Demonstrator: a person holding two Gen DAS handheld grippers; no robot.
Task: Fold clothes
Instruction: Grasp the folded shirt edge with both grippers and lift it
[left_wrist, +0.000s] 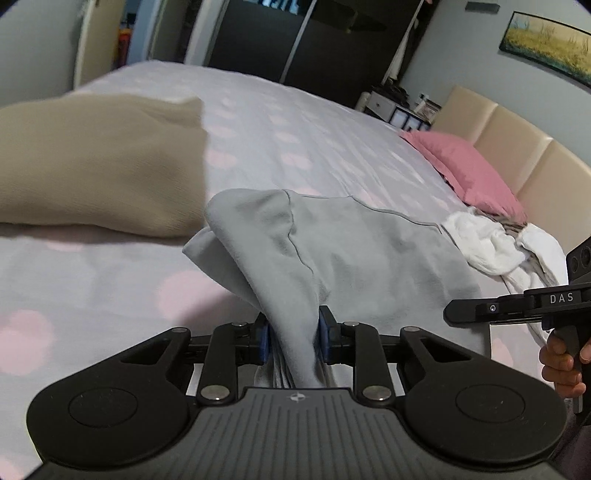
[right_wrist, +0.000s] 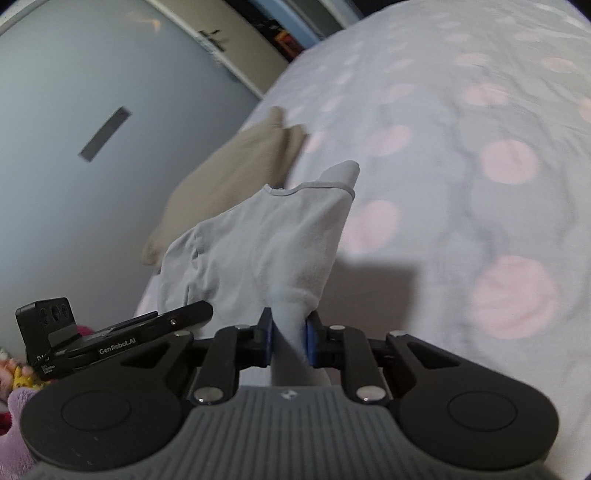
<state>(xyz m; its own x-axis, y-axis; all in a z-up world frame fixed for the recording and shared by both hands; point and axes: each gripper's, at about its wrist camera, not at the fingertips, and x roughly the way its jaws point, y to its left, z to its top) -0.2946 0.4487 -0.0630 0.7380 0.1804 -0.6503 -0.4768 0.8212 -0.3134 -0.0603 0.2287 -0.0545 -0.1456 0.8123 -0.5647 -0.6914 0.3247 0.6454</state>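
The grey garment (left_wrist: 332, 240) is clamped in both the left tongs (left_wrist: 293, 338) and right tongs (right_wrist: 290, 341), its folding judged barely begun; a white heap (left_wrist: 491, 243) is left unfolded.

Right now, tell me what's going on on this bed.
A person is folding laundry with a pair of hand-held tongs. The left tongs and the right tongs are each clamped on a bunch of the same grey garment, with part of it raised off the spotted bedspread. A beige garment lies flat further along the bed. A crumpled white pile sits by the pink pillow, not yet folded.
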